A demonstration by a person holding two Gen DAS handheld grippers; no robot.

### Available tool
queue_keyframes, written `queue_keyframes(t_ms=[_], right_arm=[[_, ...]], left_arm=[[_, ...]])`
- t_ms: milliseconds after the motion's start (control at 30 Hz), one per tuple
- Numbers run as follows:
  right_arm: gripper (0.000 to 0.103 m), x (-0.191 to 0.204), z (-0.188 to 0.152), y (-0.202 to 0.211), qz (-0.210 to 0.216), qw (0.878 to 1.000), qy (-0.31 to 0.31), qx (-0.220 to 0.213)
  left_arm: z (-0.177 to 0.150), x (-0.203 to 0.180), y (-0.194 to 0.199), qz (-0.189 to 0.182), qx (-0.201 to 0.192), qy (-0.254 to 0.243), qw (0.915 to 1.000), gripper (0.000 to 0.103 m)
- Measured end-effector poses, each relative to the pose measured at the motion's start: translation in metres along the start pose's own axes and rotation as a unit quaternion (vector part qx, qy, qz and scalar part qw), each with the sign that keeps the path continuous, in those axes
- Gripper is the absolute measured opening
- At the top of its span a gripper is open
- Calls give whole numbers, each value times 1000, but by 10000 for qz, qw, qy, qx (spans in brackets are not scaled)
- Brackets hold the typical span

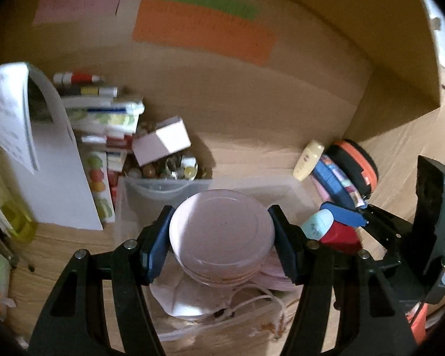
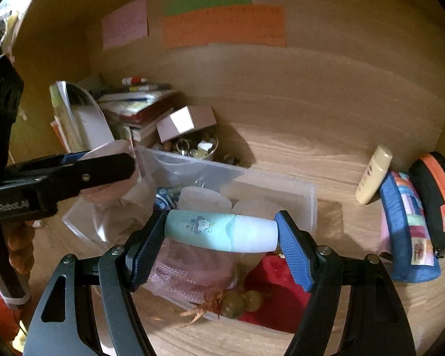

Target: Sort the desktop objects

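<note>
The left gripper (image 1: pixel 221 231) pinches a round pink compact (image 1: pixel 222 227) by its rim, lid face toward the camera, so it has no long axis to speak of. It hangs over the clear plastic bin (image 1: pixel 293 187), above a face mask (image 1: pixel 187 299) with loose ear loops. From the right wrist, that same tool's black finger reads "GeoRobot_Ad"; the last letters are hard to make out.

The right gripper (image 2: pixel 221 231) clamps a pale teal tube (image 2: pixel 221 231) end to end between its blue pads (image 2: pixel 293 252). The tube's long axis runs left to right across the jaws, its white cap pointing right, with a small cloud cartoon on the body. It is held above the bin, over pink knitted cloth (image 2: pixel 192 270) and a red pouch (image 2: pixel 279 290).

Further right on the wooden desk (image 2: pixel 326 154), a cream bottle (image 2: pixel 373 178) leans against a blue pencil case (image 2: pixel 409 231), which rests against a black-and-orange zip case (image 2: pixel 436 195). Their printing is too small to read, as is the writing on the orange note (image 2: pixel 222 25).
</note>
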State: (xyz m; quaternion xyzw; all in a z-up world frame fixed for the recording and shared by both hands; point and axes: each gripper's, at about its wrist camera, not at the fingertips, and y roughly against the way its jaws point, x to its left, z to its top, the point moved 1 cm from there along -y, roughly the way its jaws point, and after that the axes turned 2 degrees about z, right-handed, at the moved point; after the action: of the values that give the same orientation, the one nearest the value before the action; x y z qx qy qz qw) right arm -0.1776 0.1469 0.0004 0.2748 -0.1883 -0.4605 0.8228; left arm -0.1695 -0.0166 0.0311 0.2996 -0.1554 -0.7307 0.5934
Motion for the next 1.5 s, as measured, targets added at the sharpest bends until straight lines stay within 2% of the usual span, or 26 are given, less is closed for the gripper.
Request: queue_keyframes(t_ms=[233, 500, 600, 767, 900, 1000, 1100, 1300, 1500], right_arm=[[71, 0, -10, -19, 47, 9998, 17, 195], [73, 4, -11, -22, -7, 9999, 92, 121], [78, 6, -11, -24, -1, 9998, 118, 148], [79, 12, -12, -22, -47, 9995, 156, 260], [88, 14, -11, -16, -39, 9994, 89, 346], [89, 14, -11, -10, -27, 9994, -9, 349], [93, 14, -12, -4, -43, 9993, -58, 355], [96, 14, -14, 17, -92, 9996, -166, 203], [97, 14, -21, 44, -383, 9992, -86, -81]], left_arm=[[-6, 6, -19, -9, 275, 43, 9996, 62], [-7, 3, -18, -4, 279, -31, 9996, 62], [-6, 1, -12, -66, 202, -61, 9998, 63], [-5, -6, 3, -140, -5, -172, 9998, 66], [-2, -10, 17, -129, -169, -235, 9995, 67], [-2, -12, 26, -134, -287, -215, 9993, 72], [-3, -12, 36, -112, -387, -210, 9990, 73], [-8, -9, 51, -50, -462, -122, 9988, 77], [-16, -8, 68, 280, -684, -196, 9971, 84]])
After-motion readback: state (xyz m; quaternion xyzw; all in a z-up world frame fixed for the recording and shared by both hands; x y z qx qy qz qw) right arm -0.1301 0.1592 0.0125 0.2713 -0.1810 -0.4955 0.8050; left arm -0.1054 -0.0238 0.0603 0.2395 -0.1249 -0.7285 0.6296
